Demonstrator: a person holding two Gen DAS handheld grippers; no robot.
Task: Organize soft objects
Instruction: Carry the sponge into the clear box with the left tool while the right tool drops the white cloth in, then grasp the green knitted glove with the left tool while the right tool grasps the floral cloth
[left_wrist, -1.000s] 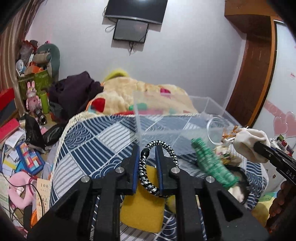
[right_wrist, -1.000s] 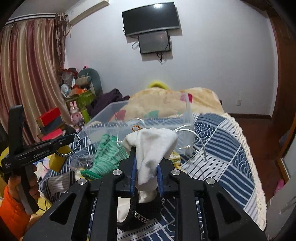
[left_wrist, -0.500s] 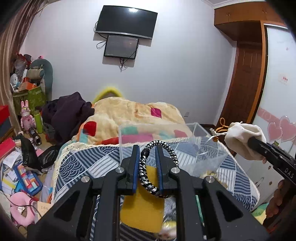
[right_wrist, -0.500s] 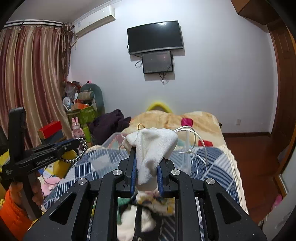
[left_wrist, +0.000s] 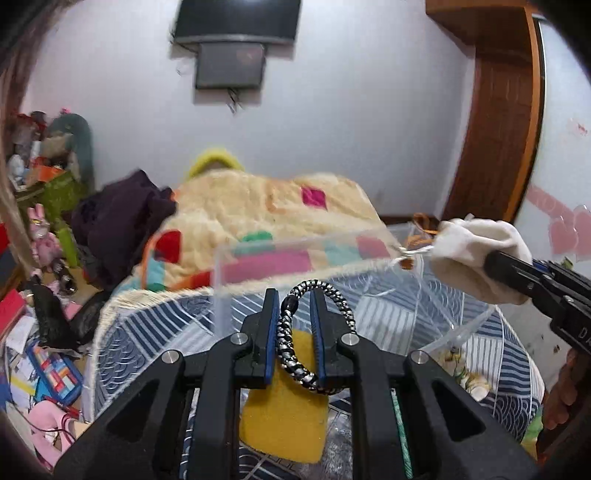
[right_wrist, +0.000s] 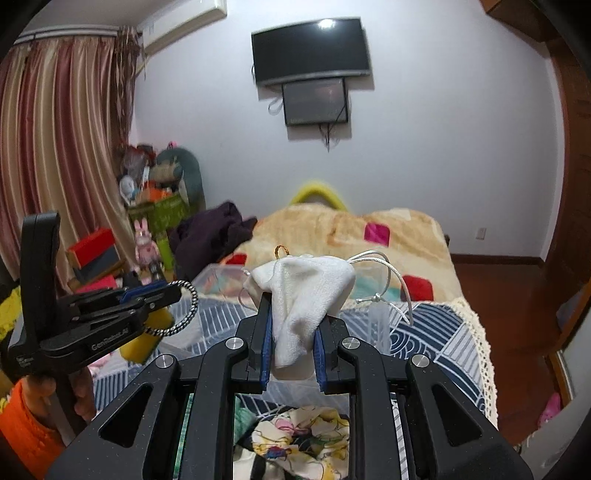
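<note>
My left gripper (left_wrist: 294, 295) is shut on a black-and-white braided cord loop (left_wrist: 314, 332), held above the bed just before a clear plastic box (left_wrist: 295, 247). The loop also shows in the right wrist view (right_wrist: 184, 310), hanging from the left gripper (right_wrist: 173, 291). My right gripper (right_wrist: 293, 314) is shut on a white soft cloth pouch (right_wrist: 303, 291) with a white drawstring (right_wrist: 388, 273). In the left wrist view the pouch (left_wrist: 476, 240) hangs over the box's right corner.
A yellow sponge (left_wrist: 284, 410) lies under the left gripper on the blue patterned bedspread (left_wrist: 147, 339). A floral cloth (right_wrist: 303, 439) lies under the right gripper. A beige blanket (left_wrist: 258, 203) and dark clothes (left_wrist: 118, 218) lie beyond. Clutter covers the floor at the left (left_wrist: 37, 350).
Both grippers have lifted from the pile and moved forward toward the clear box, each still holding its item. The green glove has dropped out of sight below.
</note>
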